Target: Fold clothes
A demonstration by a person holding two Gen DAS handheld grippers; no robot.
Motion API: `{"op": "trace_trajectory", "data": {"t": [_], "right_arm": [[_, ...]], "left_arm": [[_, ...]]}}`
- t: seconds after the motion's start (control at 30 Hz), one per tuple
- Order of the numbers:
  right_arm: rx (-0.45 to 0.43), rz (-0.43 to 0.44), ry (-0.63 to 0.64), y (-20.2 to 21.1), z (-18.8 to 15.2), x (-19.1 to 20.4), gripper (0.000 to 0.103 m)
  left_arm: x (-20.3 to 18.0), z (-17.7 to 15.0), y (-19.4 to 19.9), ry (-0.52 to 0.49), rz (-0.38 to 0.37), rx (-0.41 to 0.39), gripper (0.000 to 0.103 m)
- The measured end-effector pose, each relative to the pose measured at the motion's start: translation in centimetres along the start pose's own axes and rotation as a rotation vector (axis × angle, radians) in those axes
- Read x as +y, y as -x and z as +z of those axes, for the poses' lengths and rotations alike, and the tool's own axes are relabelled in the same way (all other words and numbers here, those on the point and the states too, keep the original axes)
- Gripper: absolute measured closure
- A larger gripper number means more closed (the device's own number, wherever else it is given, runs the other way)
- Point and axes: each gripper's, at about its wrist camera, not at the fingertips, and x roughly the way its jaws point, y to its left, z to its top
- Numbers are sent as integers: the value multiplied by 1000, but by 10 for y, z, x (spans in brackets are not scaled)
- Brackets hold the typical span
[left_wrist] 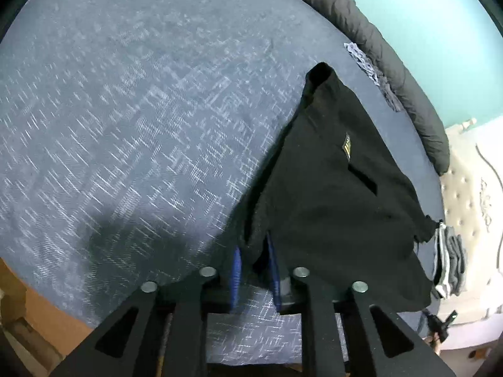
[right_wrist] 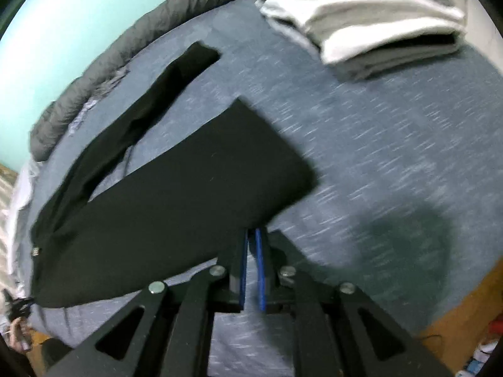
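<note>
A pair of black trousers (left_wrist: 333,188) hangs lifted above the blue-grey bed (left_wrist: 141,110). My left gripper (left_wrist: 254,251) is shut on the trousers' edge near the waist, with a small yellow label (left_wrist: 346,144) showing. In the right wrist view my right gripper (right_wrist: 251,235) is shut on the hem of one black leg (right_wrist: 176,194), held up off the bed (right_wrist: 361,144). The other leg (right_wrist: 147,103) trails across the bed toward the far side.
A dark grey duvet (left_wrist: 377,47) lies rolled along the teal wall (left_wrist: 440,31). A stack of folded grey and white clothes (right_wrist: 377,22) sits on the bed's far right. A white headboard (left_wrist: 465,194) is at the right, wooden floor (right_wrist: 465,308) below.
</note>
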Motion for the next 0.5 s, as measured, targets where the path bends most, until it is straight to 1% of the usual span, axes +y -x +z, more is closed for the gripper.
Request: {"op": "trace_trajectory", "data": {"t": [0.03, 0.07, 0.1, 0.13, 0.17, 0.23, 0.27, 0.3, 0.37, 0.5], "right_arm": [[-2, -8, -1, 1, -1, -3, 96], [-12, -14, 0, 5, 1, -5, 92], [-38, -14, 4, 12, 5, -5, 83], [-63, -13, 10, 19, 10, -5, 78], [-83, -5, 19, 23, 16, -3, 70], [-104, 13, 39, 28, 27, 4, 68], [-107, 22, 49, 29, 33, 9, 66], [-104, 26, 61, 26, 39, 17, 61], [-97, 30, 88, 20, 48, 29, 57], [-69, 53, 114, -2, 71, 58, 55]], "left_arm": [[-2, 4, 6, -15, 15, -13, 77], [-4, 8, 12, -33, 24, -27, 76], [-6, 12, 17, -50, 33, -40, 74], [-10, 18, 21, -68, 39, -50, 73], [-14, 24, 23, -88, 43, -58, 71], [-24, 36, 25, -117, 45, -70, 67], [-29, 42, 24, -124, 40, -70, 62], [-34, 47, 22, -131, 35, -71, 60], [-50, 61, 14, -152, 26, -65, 59], [-77, 86, -6, -190, 25, -58, 58]]}}
